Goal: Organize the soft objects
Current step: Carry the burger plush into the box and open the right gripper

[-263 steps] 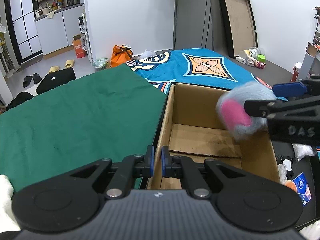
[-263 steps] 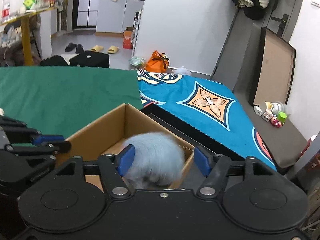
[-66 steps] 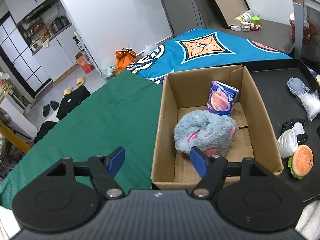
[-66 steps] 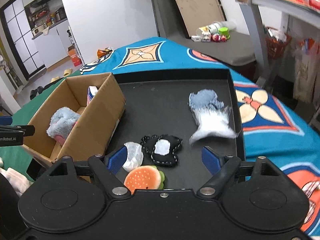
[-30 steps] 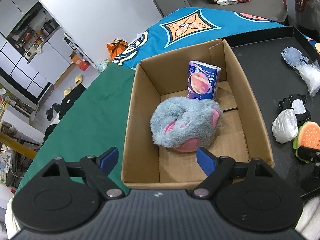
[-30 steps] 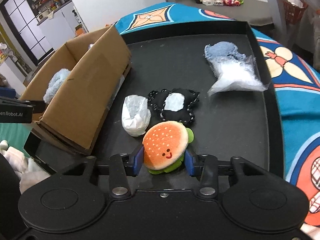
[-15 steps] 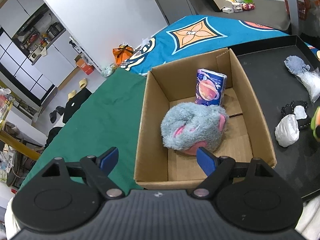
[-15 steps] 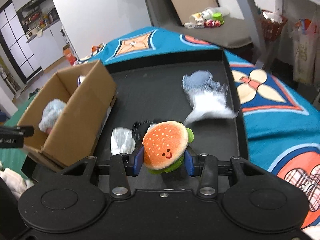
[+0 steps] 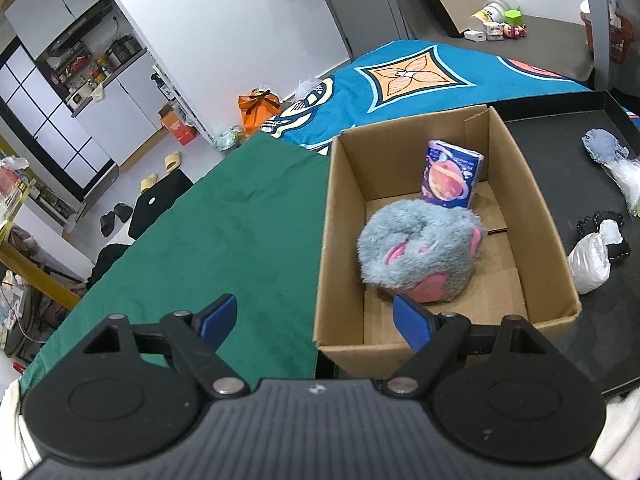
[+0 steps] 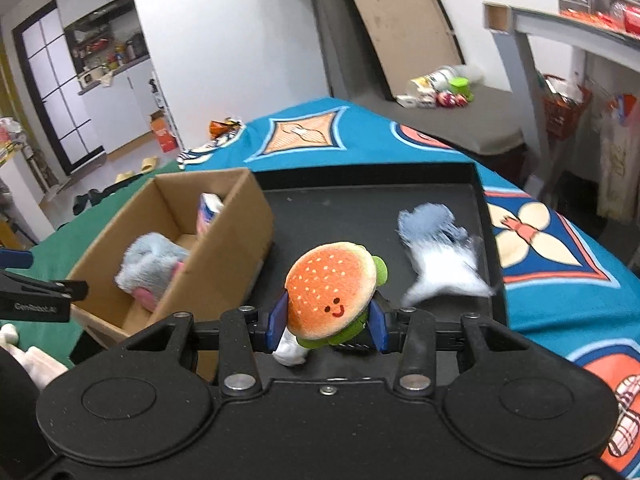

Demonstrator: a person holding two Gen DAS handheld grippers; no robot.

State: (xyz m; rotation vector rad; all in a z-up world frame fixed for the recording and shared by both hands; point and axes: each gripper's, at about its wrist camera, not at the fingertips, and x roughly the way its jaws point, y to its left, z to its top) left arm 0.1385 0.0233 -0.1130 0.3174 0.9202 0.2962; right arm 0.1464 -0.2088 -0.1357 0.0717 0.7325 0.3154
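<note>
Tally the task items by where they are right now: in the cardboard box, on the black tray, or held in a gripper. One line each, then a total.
In the cardboard box: 2, the grey plush and the planet-print pack
On the black tray: 3, the blue-and-white fluffy item, the black-and-white plush and the white bag
Held in the right gripper: 1, the burger plush
Total: 6

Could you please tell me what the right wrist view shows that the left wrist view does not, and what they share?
Only the right wrist view shows the burger plush, pinched in the right hand-held gripper above the black tray.

Only the left wrist view shows the left hand-held gripper from behind, jaws wide and empty, and the black-and-white toy.

Both show the box holding the grey plush and the pack, plus the bagged blue toy.
</note>
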